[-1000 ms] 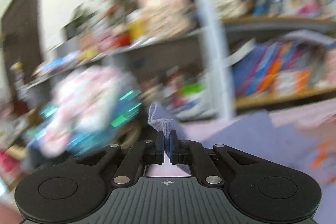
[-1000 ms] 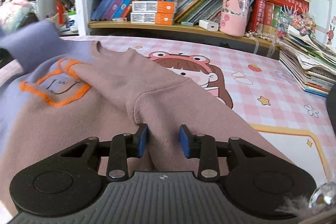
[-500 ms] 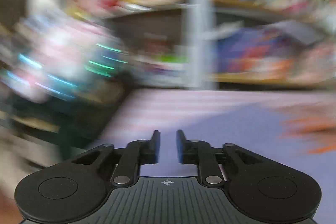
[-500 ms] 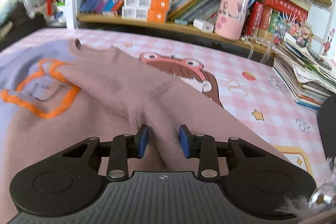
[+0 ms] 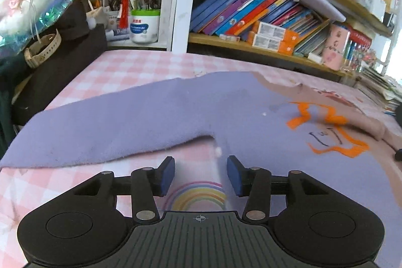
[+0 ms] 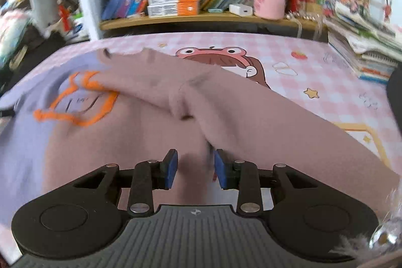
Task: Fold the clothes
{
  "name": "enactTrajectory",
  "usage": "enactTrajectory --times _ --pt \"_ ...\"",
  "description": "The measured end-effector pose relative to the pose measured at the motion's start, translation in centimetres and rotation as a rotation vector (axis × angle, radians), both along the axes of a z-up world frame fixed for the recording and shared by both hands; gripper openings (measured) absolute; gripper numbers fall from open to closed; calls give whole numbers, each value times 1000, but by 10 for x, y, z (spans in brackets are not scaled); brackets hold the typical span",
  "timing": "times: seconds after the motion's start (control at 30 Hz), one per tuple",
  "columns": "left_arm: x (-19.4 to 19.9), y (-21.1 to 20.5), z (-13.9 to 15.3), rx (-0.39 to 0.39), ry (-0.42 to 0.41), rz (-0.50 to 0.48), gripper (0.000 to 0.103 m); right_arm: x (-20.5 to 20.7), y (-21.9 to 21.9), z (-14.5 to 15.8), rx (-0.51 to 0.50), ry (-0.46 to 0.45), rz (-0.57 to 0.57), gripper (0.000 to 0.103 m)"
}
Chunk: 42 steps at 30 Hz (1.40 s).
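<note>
Our left gripper (image 5: 201,173) hangs with its fingers spread wide, nothing between them, just above the pink checked mat (image 5: 120,67). Directly ahead of it lies the sweatshirt (image 5: 251,122), its purple sleeve (image 5: 113,127) stretched flat to our left across the mat, the orange print (image 5: 329,132) off to the front right. Our right gripper (image 6: 195,166) is also spread, its pads on either side of a raised fold of the pink half of the sweatshirt; whether they touch the cloth we cannot tell. The folded pink sleeve (image 6: 155,87) lies ahead, running leftward to the print.
</note>
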State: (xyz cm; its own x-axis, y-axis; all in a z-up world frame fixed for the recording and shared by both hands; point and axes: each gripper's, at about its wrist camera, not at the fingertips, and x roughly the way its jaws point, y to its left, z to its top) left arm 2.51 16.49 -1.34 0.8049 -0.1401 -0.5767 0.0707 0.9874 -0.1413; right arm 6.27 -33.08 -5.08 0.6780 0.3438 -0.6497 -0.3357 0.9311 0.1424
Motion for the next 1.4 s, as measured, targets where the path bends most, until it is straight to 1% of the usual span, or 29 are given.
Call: enactTrajectory --times 0.03,0.07,0.13,0.17,0.27,0.3,0.33,0.4,0.47,0.53,0.63,0.73,0.8,0.83,0.87,0.9,0.93,0.97,1.0,1.03,1.13,1.27,1.4 --pt "7 0 -1 -4 3 -6 46 13 -1 1 25 5 -14 31" --pt "14 1 -1 -10 5 -17 44 26 -2 1 51 11 -28 35" --pt "30 2 0 -13 14 -37 35 53 -5 3 101 21 -57 37" --pt "41 2 2 -1 25 -46 34 66 -6 4 127 27 -71 36" --pt "75 2 8 39 45 -62 35 106 -10 6 203 42 -113 37" --pt "84 2 10 33 45 -65 35 119 -11 7 227 46 -128 38" --pt "93 1 12 26 42 -63 35 127 -14 12 240 20 -153 42" --pt "104 -3 13 37 37 -59 37 135 -19 17 226 -18 -178 47" --pt "106 -9 11 53 42 -69 40 128 -21 15 181 14 -165 49" --pt "95 -15 7 65 40 -98 41 104 -21 9 156 45 -124 49" --pt "64 -24 2 118 28 -119 42 57 -16 0 122 66 -65 48" --pt "34 -28 1 115 15 -111 41 17 -8 -4 79 51 -18 43" --pt "21 -29 1 91 10 -103 41 0 1 -4 24 22 8 30" --pt "18 -31 0 88 10 -103 40 -7 6 -3 -7 9 24 17" --pt "15 -33 0 85 10 -104 39 -13 8 -4 -11 2 36 13" --pt "13 -35 0 81 11 -107 35 -19 9 -3 -9 1 44 12" --pt "14 -36 1 74 14 -115 26 -25 10 -3 -13 -3 54 11" --pt "14 -38 1 69 19 -126 19 -31 11 -3 -17 -7 63 10" --pt "15 -39 2 66 26 -140 13 -39 11 -3 -22 -15 71 10" --pt "16 -41 3 63 33 -155 11 -49 12 -3 -34 -28 79 10" --pt "14 -47 4 85 43 -192 9 -75 9 -3 -37 -41 80 10" --pt "10 -54 5 113 50 -210 8 -97 -3 -4 15 -21 61 10" --pt "-1 -61 7 149 57 -225 8 -118 -3 -4 20 -26 66 10"
